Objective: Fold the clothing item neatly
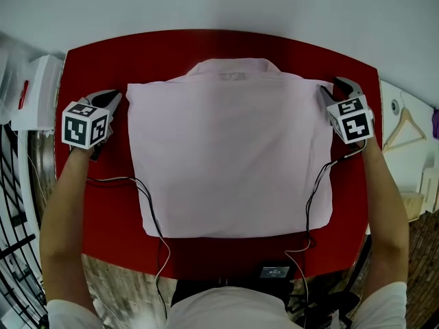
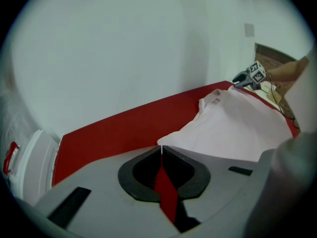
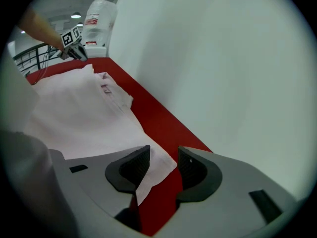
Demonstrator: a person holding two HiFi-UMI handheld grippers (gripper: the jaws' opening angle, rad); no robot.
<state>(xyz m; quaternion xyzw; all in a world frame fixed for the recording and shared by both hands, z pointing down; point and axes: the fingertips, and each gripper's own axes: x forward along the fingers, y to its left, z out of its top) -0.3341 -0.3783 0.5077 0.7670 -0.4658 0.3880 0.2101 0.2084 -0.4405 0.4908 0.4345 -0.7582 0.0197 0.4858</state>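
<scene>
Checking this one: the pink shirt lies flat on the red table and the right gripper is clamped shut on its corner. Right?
No. The jaws of the right gripper stand apart; the corner of the pink shirt lies between them unpinched, as the right gripper view shows. The shirt does lie flat on the red table.

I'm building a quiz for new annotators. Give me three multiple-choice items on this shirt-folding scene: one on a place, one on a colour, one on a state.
1. The shirt has its collar toward: A the person; B the far table edge; C the left gripper.
2. The table is: A red; B white; C blue.
3. The right gripper has its jaws: A shut and empty; B clamped on a cable; C apart.

Answers: B, the collar lies at the far side in the head view; A, red shows all round the shirt; C, a gap separates the pads, with a corner of the shirt lying loose in it.
</scene>
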